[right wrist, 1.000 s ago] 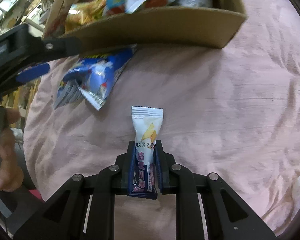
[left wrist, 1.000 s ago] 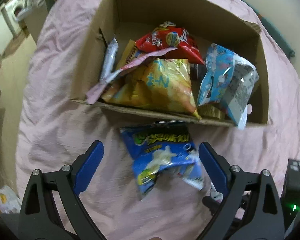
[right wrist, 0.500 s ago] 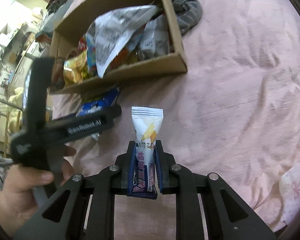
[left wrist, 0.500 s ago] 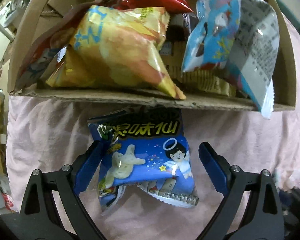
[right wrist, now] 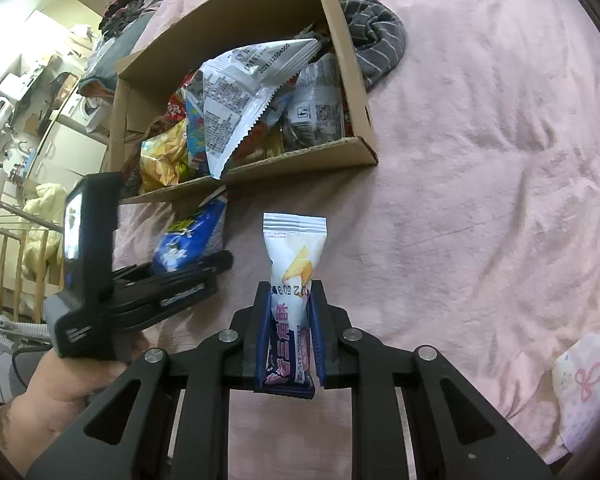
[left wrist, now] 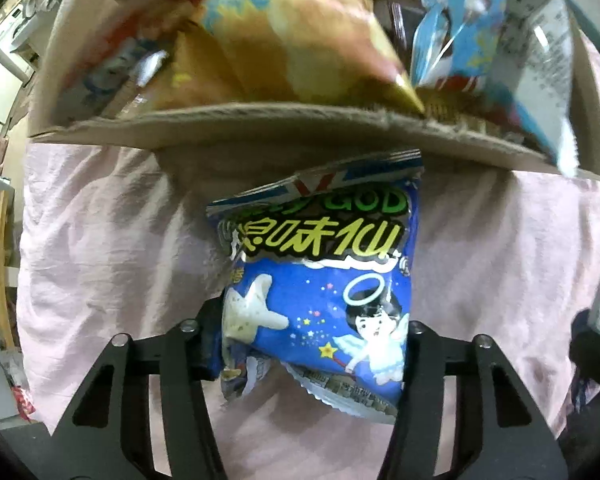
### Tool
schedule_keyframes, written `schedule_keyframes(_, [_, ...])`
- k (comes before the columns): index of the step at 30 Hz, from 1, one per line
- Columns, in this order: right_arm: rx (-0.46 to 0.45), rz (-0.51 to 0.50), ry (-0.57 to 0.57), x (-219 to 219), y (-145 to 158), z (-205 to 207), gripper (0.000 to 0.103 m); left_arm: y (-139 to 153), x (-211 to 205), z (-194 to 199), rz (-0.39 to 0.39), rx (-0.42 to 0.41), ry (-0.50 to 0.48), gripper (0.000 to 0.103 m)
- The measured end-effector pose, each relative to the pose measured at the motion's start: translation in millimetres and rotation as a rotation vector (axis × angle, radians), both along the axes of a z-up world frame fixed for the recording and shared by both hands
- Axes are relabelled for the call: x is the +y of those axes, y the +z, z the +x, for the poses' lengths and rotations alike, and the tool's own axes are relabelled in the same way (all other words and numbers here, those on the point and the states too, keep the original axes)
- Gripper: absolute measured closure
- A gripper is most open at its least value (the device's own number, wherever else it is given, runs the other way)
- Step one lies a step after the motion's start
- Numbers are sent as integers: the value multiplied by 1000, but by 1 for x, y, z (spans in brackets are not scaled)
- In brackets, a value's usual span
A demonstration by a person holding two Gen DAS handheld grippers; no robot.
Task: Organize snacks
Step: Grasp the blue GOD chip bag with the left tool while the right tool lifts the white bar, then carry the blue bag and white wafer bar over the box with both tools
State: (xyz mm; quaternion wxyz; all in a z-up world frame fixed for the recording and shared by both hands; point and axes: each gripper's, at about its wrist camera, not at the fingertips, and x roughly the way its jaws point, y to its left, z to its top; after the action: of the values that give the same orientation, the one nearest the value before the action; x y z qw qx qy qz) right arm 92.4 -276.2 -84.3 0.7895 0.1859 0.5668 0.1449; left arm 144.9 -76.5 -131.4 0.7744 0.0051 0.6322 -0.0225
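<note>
Our left gripper point(left wrist: 312, 344) points steeply down over the blue snack bag point(left wrist: 320, 292), which lies on the pink bedsheet point(left wrist: 100, 240) just in front of the cardboard box point(left wrist: 260, 128). Its jaws are closing with the bag between them; both blue pads sit at the bag's sides, and the foil looks pinched.

To do this well, we judge we should finish the squeeze on the bag's lower body, not its loose bottom seal, then lift clear of the box's front wall before moving in over the 2 puffy bags that already lean on that edge.

Our right gripper point(right wrist: 288, 344) has its jaws clamped on the white snack stick point(right wrist: 294, 264), held above the sheet.

The left view is blurred across the box, so its contents are hard to sort. The bag hides the left pad's contact, and the box's floor is buried under packets.
</note>
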Motion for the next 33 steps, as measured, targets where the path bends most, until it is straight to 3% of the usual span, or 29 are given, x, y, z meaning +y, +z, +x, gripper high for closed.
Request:
schedule_keyframes(13, [-36, 35, -10, 3, 14, -11, 84, 58, 23, -49, 15, -111, 2, 53])
schedule_keyframes(19, [-149, 126, -26, 3, 45, -14, 84, 99, 34, -61, -3, -206, 9, 53])
schedule_keyframes(22, [-218, 172, -39, -1, 62, -13, 84, 123, 44, -61, -55, -246, 33, 53])
schedule_keyframes(26, [-271, 175, -43, -3, 74, -8, 84, 148, 51, -61, -69, -330, 46, 53])
schedule_keyframes(33, [-313, 141, -44, 0, 84, 19, 84, 159, 63, -35, -55, -399, 45, 53])
